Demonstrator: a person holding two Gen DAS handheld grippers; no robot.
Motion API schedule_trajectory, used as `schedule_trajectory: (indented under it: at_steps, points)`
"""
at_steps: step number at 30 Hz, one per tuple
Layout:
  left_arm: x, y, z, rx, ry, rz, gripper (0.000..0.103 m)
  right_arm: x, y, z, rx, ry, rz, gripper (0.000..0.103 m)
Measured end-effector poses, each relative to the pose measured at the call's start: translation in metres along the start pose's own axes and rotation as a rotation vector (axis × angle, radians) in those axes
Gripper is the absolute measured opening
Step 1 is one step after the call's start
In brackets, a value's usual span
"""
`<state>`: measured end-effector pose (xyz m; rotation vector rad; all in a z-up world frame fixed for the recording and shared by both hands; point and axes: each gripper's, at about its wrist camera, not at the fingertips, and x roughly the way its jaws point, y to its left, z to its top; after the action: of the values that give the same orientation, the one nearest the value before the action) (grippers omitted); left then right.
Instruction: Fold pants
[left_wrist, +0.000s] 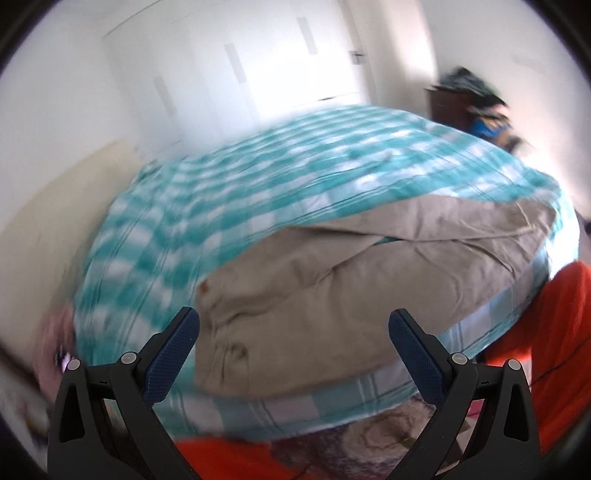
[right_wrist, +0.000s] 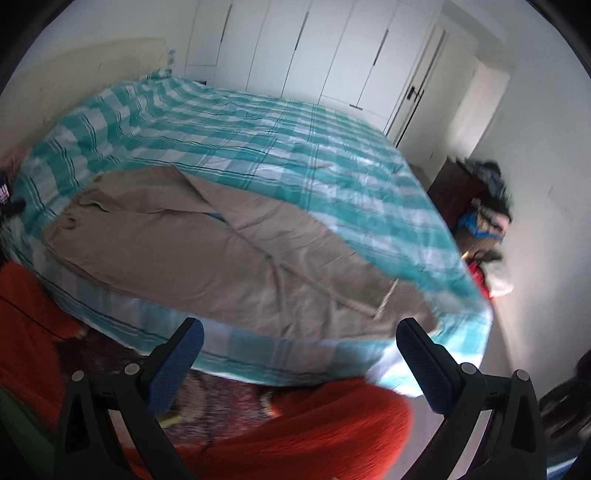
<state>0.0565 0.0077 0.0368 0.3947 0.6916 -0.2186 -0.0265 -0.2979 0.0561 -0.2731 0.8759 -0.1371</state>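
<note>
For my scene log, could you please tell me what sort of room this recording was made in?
Most likely a bedroom: a bed under a teal checked cover, tall white wardrobe doors behind it, and tan pants laid out on the bed.

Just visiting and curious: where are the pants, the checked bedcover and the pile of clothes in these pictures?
pants (right_wrist: 229, 258): right wrist view, middle of the beige fabric.
checked bedcover (right_wrist: 258, 129): right wrist view, bare teal-and-white part beyond the pants.
pile of clothes (right_wrist: 487, 206): right wrist view, middle of the heap by the wall.

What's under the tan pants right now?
The pants lie spread on the teal checked bedcover, near the bed's front edge. Nothing shows beneath them except that cover; anything hidden under the fabric cannot be seen. Both grippers are open, above nothing.
</note>
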Motion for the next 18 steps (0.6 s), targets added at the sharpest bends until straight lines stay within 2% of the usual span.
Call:
schedule_trajectory:
  at_steps: [2,6,10,12,14,18]
  points:
    - [0.003,-0.006,0.016,0.010,0.010,-0.057,0.102,0.005,-0.006,0.012,-0.034,0.009,-0.026,0.103]
    - [-0.004,-0.026,0.017,-0.086,-0.050,-0.117,0.102,0.007,-0.010,0.021,-0.001,0.008,-0.066,0.103]
    - [0.004,-0.047,-0.007,-0.184,0.027,-0.146,0.102,0.019,-0.003,0.021,0.095,0.047,-0.061,0.103]
    - [0.005,-0.053,-0.018,-0.162,0.060,-0.147,0.102,0.022,0.002,0.020,0.103,0.056,-0.043,0.103]
    - [0.003,-0.054,-0.022,-0.129,0.060,-0.117,0.102,0.025,0.006,0.019,0.077,0.059,-0.042,0.103]
    - [0.003,-0.050,-0.022,-0.152,0.076,-0.125,0.102,0.032,0.006,0.017,0.053,0.061,-0.108,0.103]
